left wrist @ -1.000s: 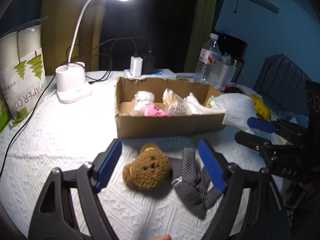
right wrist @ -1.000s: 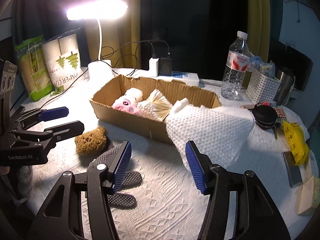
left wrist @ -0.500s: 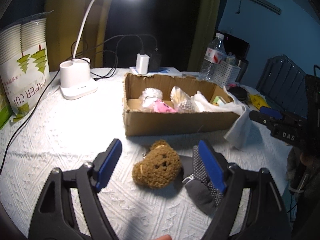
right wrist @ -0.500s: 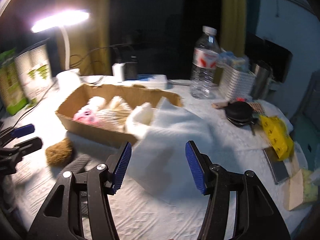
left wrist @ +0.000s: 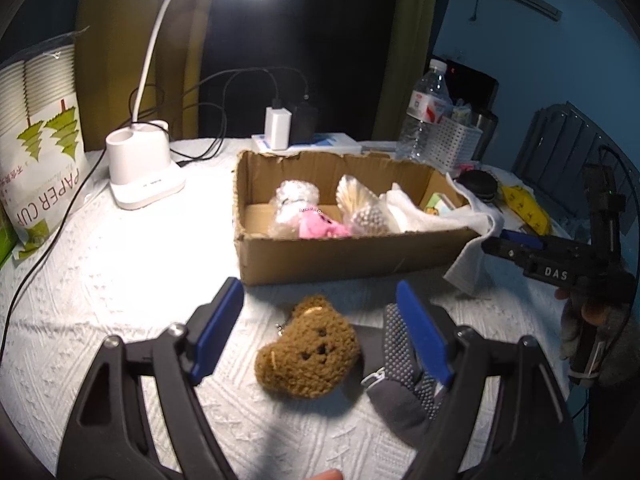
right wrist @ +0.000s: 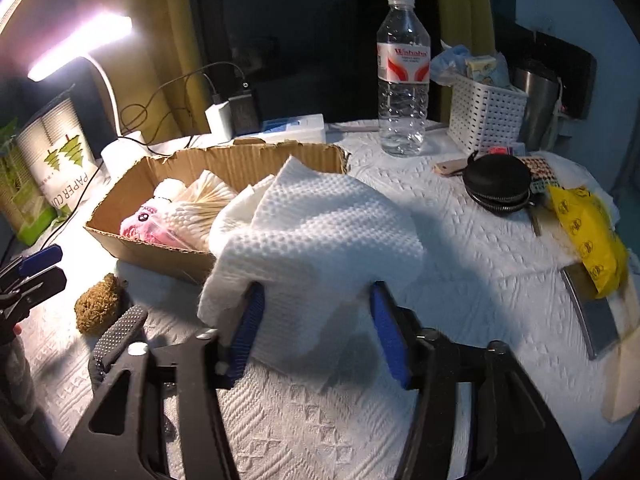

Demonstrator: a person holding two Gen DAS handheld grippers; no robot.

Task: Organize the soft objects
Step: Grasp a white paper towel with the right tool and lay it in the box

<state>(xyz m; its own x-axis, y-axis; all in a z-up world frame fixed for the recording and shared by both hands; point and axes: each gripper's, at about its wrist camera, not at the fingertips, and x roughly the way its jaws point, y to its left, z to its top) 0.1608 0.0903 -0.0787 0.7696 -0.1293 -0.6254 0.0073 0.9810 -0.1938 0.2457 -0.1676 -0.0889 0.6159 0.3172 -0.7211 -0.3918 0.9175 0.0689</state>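
Note:
A brown plush bear (left wrist: 308, 354) lies on the white tablecloth between the fingers of my open left gripper (left wrist: 320, 328); it also shows in the right wrist view (right wrist: 98, 306). A grey dotted glove (left wrist: 404, 376) lies beside the bear on the right, partly under my right finger. A cardboard box (left wrist: 340, 256) behind them holds a pink toy (left wrist: 316, 224) and bagged soft items. A white cloth (right wrist: 316, 240) hangs over the box's right end onto the table. My right gripper (right wrist: 316, 328) is open with the cloth's lower edge between its fingers.
A white desk lamp (left wrist: 140, 176) and a paper cup pack (left wrist: 40, 140) stand at the left. Chargers, a water bottle (right wrist: 402, 76), a white basket (right wrist: 486, 116), a black pouch (right wrist: 498, 184) and a yellow packet (right wrist: 588, 232) sit behind and right of the box.
My right gripper has swung right and moved in on the hanging cloth, which now lies between its fingers. My left gripper has drawn slightly closer over the bear.

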